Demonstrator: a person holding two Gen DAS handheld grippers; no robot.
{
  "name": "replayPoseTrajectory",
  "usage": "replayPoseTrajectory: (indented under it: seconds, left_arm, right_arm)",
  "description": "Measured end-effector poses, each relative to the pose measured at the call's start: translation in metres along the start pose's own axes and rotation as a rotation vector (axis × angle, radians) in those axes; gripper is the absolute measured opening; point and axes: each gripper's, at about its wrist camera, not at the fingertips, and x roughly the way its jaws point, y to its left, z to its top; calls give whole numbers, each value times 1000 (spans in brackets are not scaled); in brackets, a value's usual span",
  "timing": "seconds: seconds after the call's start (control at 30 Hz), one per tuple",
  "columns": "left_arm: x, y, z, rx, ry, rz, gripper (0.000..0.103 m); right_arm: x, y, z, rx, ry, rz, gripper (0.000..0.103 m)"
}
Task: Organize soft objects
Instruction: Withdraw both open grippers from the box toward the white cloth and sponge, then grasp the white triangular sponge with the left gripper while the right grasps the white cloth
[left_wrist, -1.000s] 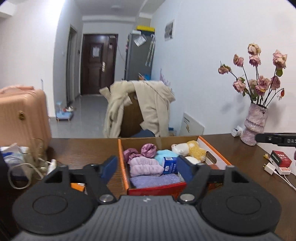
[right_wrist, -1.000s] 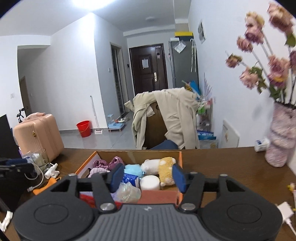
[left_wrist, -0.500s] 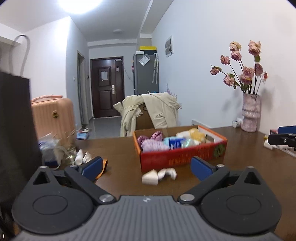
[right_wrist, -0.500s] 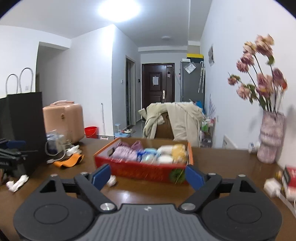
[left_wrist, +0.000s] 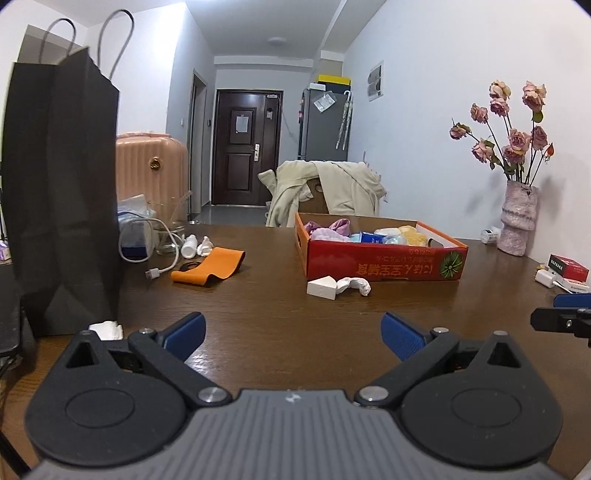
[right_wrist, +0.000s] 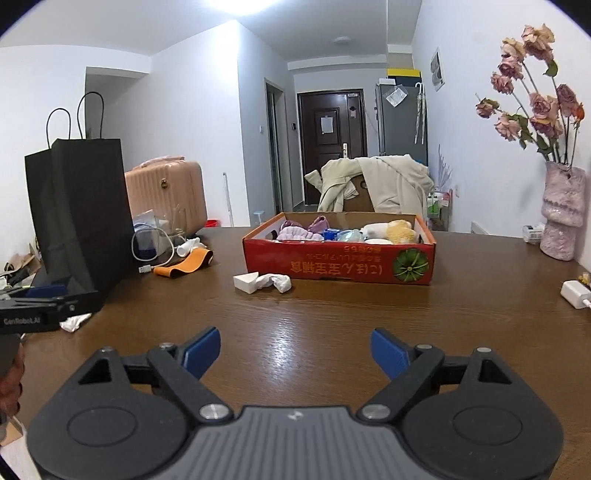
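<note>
Free: bare table (right_wrist: 314, 325) strip betw. both tongs and red box (right_wrist: 340, 264); nothing betw. the blue pads of either.
Obstacles, centre: white wedge block (right_wrist: 245, 282) + crumpled white cloth (right_wrist: 275, 282), touching, just in front of box's left corner.
Left: tall black paper bag (left_wrist: 62, 192) upright at table edge, white scrap (left_wrist: 106, 329) at its foot; orange strap (left_wrist: 210, 266), cable (left_wrist: 159, 271), small bottles (left_wrist: 189, 246) beyond.
Right: vase (left_wrist: 516, 218), red pack (left_wrist: 567, 266), white charger (right_wrist: 574, 293) by wall; lane betw. box and these is open.
</note>
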Motion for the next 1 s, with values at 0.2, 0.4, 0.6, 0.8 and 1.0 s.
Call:
replayPoseTrajectory:
  seconds: [0.2, 0.4, 0.6, 0.8, 1.0]
  left_arm:
    - [60, -13, 13, 92, 24, -42, 103]
    - [163, -29, 31, 169, 102, -84, 85]
    - [238, -29, 35, 181, 179, -114, 79]
    - [262, -20, 30, 145, 253, -212, 34]
    - [239, 8, 41, 48, 202, -153, 32]
  right_arm:
    - [38, -1, 17, 29, 36, 22, 88]
    - [100, -10, 53, 68, 57, 45, 84]
    - [163, -24, 81, 127, 95, 65, 81]
    - [223, -26, 94, 164, 150, 87, 71]
    - [266, 0, 93, 116, 176, 98, 66]
